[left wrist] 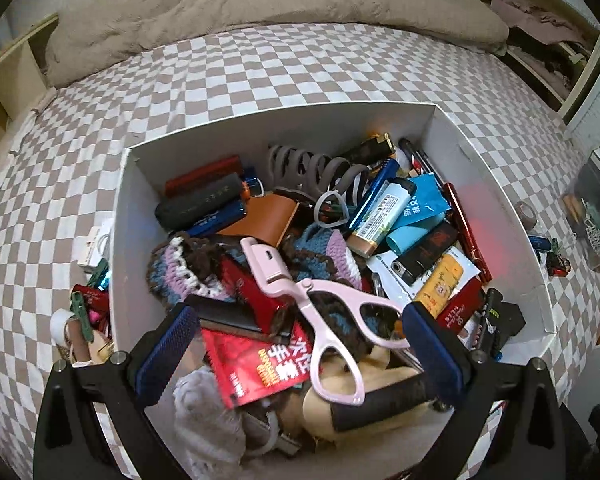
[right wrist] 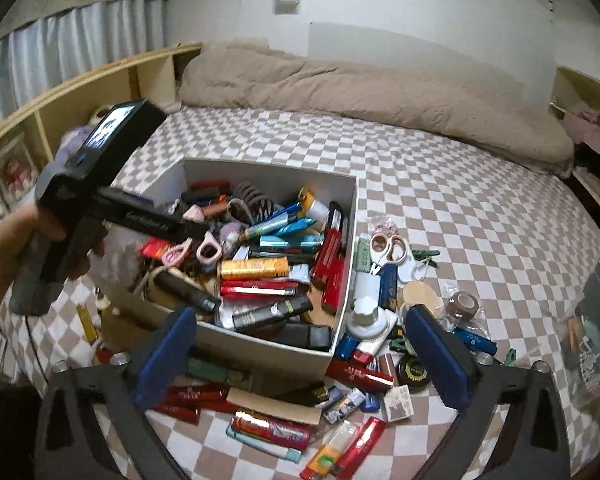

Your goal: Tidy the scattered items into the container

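Left wrist view looks steeply down into the white rectangular cardboard box [left wrist: 452,128] on the brown-and-white checked bedspread [left wrist: 228,80]. The left gripper [left wrist: 296,344] hangs over the near end of the box with its blue-padded jaws spread wide and nothing between the pads; below them lies a pair of pale pink plastic-handled scissors [left wrist: 320,320] on top of a red printed packet [left wrist: 256,364] and a striped crocheted cloth [left wrist: 196,264]. The box is heaped with lighters, tubes and a grey spiral hair tie [left wrist: 312,164].

Right wrist view shows the same box [right wrist: 344,280] from its right side. The right gripper [right wrist: 300,340] is poised near the box's near right corner, jaws spread wide, pinching nothing. Scattered items remain on the bedspread [right wrist: 460,184] along the box's right side and near edge: white-handled scissors [right wrist: 388,248], a white bottle with a faceted cap [right wrist: 366,316], a round black tin [right wrist: 414,370], and red tubes [right wrist: 360,374]. A person's hand [right wrist: 16,236] holds the left gripper's black handle [right wrist: 84,216] over the box's left side.
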Action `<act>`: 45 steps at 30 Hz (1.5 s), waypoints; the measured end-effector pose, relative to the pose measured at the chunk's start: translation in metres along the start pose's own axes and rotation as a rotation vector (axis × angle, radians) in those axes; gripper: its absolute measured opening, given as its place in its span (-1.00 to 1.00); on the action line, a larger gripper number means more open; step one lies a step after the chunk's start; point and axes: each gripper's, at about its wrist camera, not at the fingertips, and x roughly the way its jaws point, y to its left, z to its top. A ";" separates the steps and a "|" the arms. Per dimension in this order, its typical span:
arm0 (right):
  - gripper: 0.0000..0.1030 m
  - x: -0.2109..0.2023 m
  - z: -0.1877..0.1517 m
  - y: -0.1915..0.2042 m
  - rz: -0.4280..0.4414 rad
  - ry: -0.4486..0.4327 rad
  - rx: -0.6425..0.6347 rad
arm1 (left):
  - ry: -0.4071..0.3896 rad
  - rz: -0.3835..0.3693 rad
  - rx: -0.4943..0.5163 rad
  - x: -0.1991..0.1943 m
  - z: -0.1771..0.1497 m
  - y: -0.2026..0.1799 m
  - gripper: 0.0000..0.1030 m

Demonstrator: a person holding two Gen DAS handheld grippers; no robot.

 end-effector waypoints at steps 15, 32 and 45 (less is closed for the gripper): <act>1.00 -0.010 0.002 0.013 -0.040 -0.077 0.020 | -0.109 0.039 -0.046 -0.053 -0.039 0.006 1.00; 1.00 -0.046 -0.001 0.027 -0.025 -0.168 -0.005 | -0.315 0.121 -0.085 -0.144 -0.095 -0.005 1.00; 1.00 -0.075 -0.012 0.033 -0.010 -0.200 -0.019 | -0.452 0.132 -0.076 -0.196 -0.146 -0.025 1.00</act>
